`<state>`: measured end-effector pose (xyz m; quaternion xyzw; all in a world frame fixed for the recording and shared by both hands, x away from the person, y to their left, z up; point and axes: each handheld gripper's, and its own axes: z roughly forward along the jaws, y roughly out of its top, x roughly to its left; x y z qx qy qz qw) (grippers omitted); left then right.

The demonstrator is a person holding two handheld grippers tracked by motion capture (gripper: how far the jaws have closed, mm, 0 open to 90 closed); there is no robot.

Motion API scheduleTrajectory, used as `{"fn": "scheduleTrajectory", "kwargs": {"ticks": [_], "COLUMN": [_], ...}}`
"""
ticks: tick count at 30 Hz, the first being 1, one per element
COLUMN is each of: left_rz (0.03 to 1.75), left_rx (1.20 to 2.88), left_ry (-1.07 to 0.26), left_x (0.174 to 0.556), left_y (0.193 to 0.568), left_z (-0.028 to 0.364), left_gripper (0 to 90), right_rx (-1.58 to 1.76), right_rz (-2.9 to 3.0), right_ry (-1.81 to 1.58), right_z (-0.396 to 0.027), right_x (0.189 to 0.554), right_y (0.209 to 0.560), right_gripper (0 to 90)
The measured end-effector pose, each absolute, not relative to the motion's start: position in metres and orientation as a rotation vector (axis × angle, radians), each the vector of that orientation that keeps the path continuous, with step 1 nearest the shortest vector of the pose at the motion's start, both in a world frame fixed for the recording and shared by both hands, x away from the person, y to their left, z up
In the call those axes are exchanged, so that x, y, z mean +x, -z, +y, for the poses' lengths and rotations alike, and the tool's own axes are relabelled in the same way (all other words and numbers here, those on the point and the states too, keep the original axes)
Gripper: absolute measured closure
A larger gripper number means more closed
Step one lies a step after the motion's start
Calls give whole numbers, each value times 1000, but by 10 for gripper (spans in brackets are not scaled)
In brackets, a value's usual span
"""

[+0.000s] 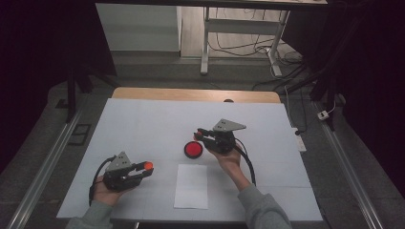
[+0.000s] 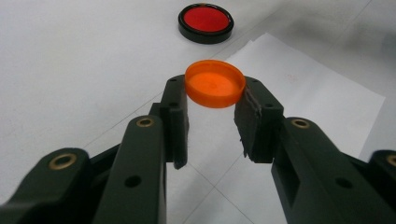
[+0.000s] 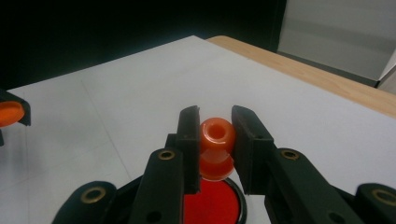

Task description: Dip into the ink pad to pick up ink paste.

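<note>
My left gripper (image 2: 212,95) is shut on a round orange cap (image 2: 215,83), which it holds level by its rim just above the table; in the high view this gripper (image 1: 145,167) sits at the front left. My right gripper (image 3: 217,128) is shut on a small orange stamp (image 3: 217,138) with a rounded, hollow-topped knob. The stamp hangs just above a round red ink pad (image 3: 212,205) in a black case. From above, the right gripper (image 1: 198,135) is at the pad's (image 1: 193,150) far edge. The pad (image 2: 205,21) lies ahead of the left jaws.
A white sheet of paper (image 1: 191,186) lies in front of the ink pad, between the two hands. The table's white cover (image 1: 143,124) ends at a wooden edge (image 1: 196,94) at the back. A desk frame and cables stand on the floor beyond.
</note>
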<state>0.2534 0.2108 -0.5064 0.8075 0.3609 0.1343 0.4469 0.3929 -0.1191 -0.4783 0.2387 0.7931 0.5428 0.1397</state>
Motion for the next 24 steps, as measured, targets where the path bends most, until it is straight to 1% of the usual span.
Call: {"fn": "scheduleTrajectory", "kwargs": {"ticks": [24], "left_rz": [897], "left_rx": [2005], "left_ry": [-330], "left_x": [255], "left_y": [508], "left_z": [211], "left_gripper": [654], "right_rx": [690], "right_rz": [2416], "right_ry": [-1395], "right_z": [-97], "right_x": [404], "right_y": [511], "right_gripper": [725]}}
